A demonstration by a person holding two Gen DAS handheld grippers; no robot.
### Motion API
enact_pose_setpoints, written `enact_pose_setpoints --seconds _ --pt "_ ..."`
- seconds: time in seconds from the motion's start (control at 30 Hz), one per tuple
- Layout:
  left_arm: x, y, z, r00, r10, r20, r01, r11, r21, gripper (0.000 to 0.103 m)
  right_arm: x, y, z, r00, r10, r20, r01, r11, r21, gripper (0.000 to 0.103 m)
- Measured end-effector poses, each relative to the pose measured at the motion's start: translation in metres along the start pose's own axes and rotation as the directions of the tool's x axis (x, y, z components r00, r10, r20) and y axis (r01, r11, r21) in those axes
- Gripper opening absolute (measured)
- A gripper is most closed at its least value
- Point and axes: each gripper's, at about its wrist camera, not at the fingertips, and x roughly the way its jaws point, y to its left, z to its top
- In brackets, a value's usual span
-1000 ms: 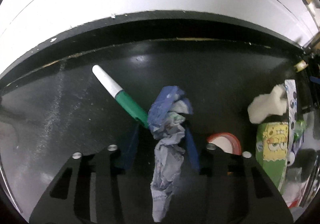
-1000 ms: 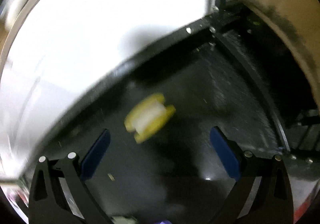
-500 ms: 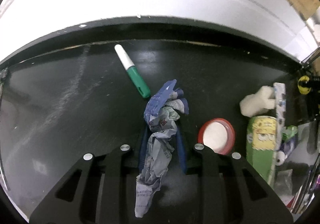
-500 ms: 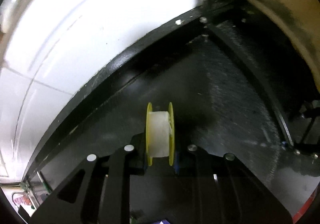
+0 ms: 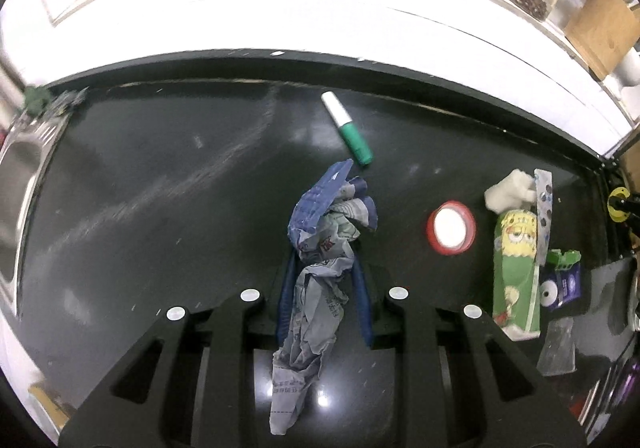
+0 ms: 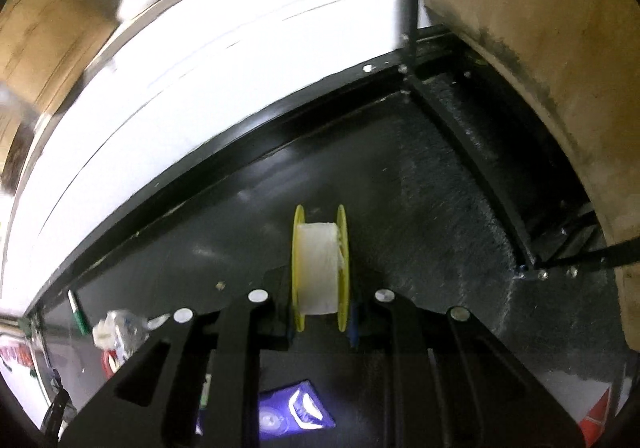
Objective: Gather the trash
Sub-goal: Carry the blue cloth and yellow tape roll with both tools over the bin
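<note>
Presently, findings as follows.
Left gripper (image 5: 323, 296): clenched on a crumpled wrapper (image 5: 320, 248), both blue pads pressing its middle.
Wrapper position: runs lengthwise between the fingers, its blue end sticking out past the tips, its grey tail hanging back toward the camera.
Right gripper (image 6: 320, 314): clenched on a spool (image 6: 320, 268), pads against the two yellow flanges.
Spool position: upright between the fingers, white winding facing the camera, upper half clear of the tips.
Table (image 5: 160, 183): black, glossy.
Marker (image 5: 347, 133): green and white, just beyond the wrapper's blue end, apart from it.
Lid (image 5: 451, 228): red-rimmed, right of the left gripper.
Carton (image 5: 516, 272): green, lying right of the lid, a white wad (image 5: 508, 189) at its far end.
</note>
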Motion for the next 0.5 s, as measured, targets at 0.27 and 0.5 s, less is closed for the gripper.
enact_pose_setpoints --seconds 0.27,0.5 --pt "-0.036 0.020 -0.039 0.999 0.033 0.004 -0.032 0.992 -0.126 0.026 0.000 0.065 -0.034 0.998 0.059 -0.007 -0.059 0.983 -0.174 0.019" --pt "-0.068 0.079 -0.089 0.995 0.101 0.025 -0.090 0.954 -0.286 0.026 -0.013 0.212 -0.080 0.987 0.153 -0.054 -0.161 0.888 -0.431 0.019"
